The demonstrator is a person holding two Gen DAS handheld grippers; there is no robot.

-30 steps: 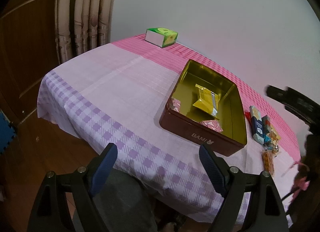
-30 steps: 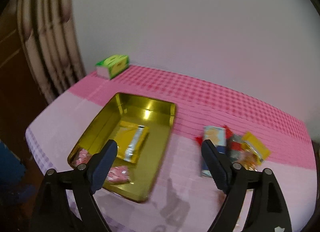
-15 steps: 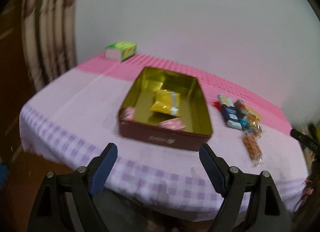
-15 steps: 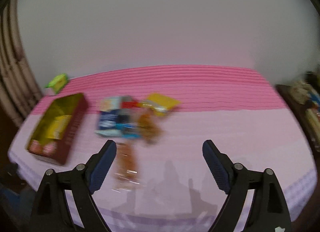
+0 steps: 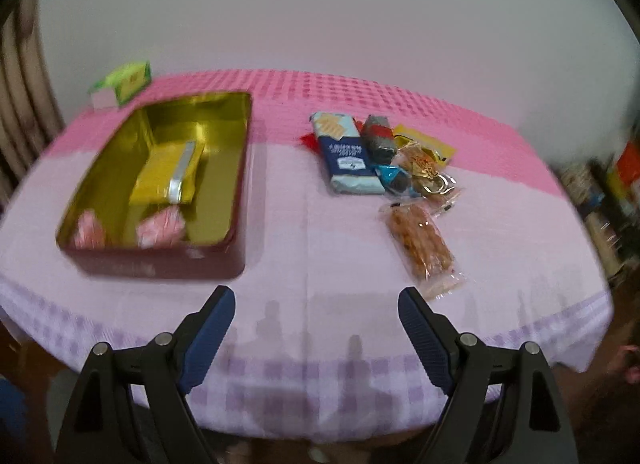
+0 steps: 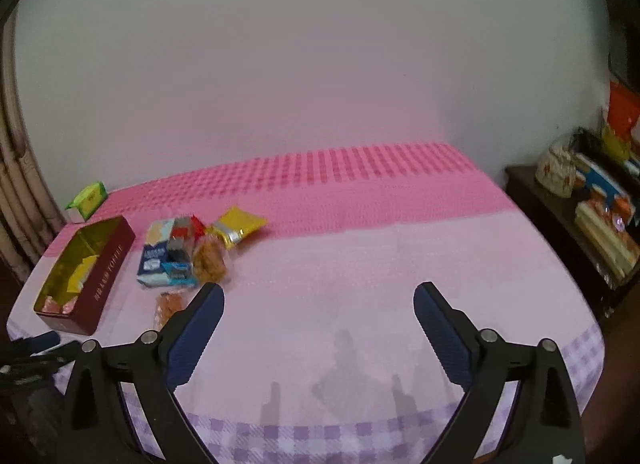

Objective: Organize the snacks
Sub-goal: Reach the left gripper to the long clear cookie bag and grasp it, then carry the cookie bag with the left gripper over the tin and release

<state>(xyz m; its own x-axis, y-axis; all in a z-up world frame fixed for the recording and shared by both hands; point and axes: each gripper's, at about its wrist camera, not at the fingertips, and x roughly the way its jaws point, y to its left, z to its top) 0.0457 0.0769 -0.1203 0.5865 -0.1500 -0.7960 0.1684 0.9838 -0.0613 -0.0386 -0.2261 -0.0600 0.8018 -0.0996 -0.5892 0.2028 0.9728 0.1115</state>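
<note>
The left gripper (image 5: pixel 316 304) hangs above the near edge of the table, its two blue-padded fingers (image 5: pixel 208 338) spread wide with nothing between them. The right gripper (image 6: pixel 318 300) is likewise spread wide and empty, above the near middle of the table.

Ahead and left of the left gripper sits an open tin box (image 5: pixel 160 260), dark red outside and gold inside. It holds a yellow packet (image 5: pixel 160 175) and two pink wrapped sweets (image 5: pixel 162 225) at its near end. Ahead and right of the same gripper lies a loose cluster of snacks: a long clear pack of orange-brown crackers (image 5: pixel 420 244) nearest, apart from the rest, then a blue and white biscuit pack (image 5: pixel 348 153), a small grey and red bar (image 5: pixel 378 137), a clear bag with gold print (image 5: pixel 424 171) and a yellow pouch (image 5: pixel 434 145), all touching or overlapping.

From the right wrist view, the tin and snack cluster lie well off to the left of the right gripper.

The table wears a cloth (image 6: pixel 360 248), pink check at the far side, pale lilac in the middle, purple check at the near hem. A green box (image 5: pixel 122 81) stands at the far left corner. Behind is a plain pale wall (image 6: pixel 320 63), curtains at left, and a dark cluttered shelf (image 6: pixel 580 223) at right.
</note>
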